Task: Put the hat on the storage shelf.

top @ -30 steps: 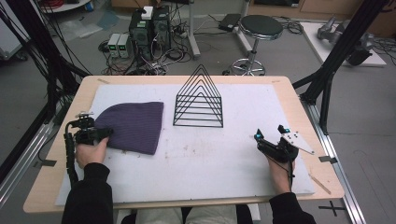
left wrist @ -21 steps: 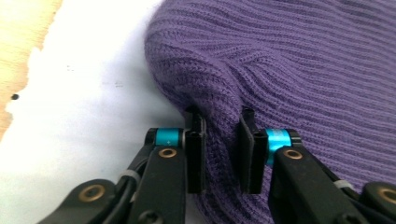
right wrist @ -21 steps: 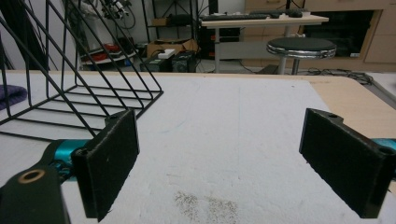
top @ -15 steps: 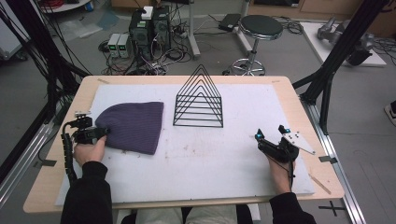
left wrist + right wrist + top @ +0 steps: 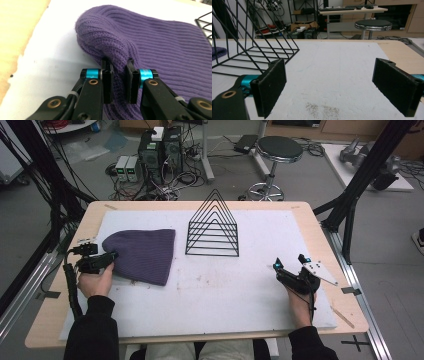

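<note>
Pinching a fold of the purple hat (image 5: 140, 50), the left gripper (image 5: 119, 77) has its jaws nearly together, and they have just been closing on the knit. The hat lies flat on the white mat (image 5: 240, 295) at the left side of the table, just beside the black wire rack (image 5: 212, 227). The right gripper (image 5: 332, 85) rests on the mat at the right, well apart from the hat, with its jaws wide open and nothing between them.
</note>
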`<state>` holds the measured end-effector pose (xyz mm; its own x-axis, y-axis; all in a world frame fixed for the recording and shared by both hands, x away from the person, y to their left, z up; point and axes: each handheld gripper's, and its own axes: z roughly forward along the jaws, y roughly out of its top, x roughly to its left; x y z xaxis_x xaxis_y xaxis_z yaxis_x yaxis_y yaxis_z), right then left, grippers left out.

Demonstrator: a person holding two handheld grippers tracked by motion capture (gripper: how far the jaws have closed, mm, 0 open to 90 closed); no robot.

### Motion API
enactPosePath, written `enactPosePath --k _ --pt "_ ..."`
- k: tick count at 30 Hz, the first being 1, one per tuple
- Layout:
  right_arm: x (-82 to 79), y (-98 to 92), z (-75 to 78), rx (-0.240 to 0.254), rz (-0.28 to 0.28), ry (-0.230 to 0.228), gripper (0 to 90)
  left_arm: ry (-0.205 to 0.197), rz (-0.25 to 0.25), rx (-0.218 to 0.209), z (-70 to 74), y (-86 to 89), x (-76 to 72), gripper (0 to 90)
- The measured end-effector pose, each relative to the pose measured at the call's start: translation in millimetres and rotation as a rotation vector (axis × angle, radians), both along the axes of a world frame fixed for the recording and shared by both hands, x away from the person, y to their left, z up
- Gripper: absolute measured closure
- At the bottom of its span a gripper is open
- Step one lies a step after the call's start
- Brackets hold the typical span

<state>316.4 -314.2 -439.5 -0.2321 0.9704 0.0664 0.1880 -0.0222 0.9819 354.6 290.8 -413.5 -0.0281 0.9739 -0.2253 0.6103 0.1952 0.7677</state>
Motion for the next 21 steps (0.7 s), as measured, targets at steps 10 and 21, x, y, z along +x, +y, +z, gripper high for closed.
enactPosePath --k 10,21 --pt "0.1 -0.5 0.0 -0.001 0.0 -0.004 11.2 -0.148 -0.075 0.105 15.1 -16.5 -11.2 79.7" --pt "-0.5 -0.7 0.0 0.016 -0.004 0.001 11.2 -0.298 -0.147 0.31 37.6 -47.4 -19.3 79.7"
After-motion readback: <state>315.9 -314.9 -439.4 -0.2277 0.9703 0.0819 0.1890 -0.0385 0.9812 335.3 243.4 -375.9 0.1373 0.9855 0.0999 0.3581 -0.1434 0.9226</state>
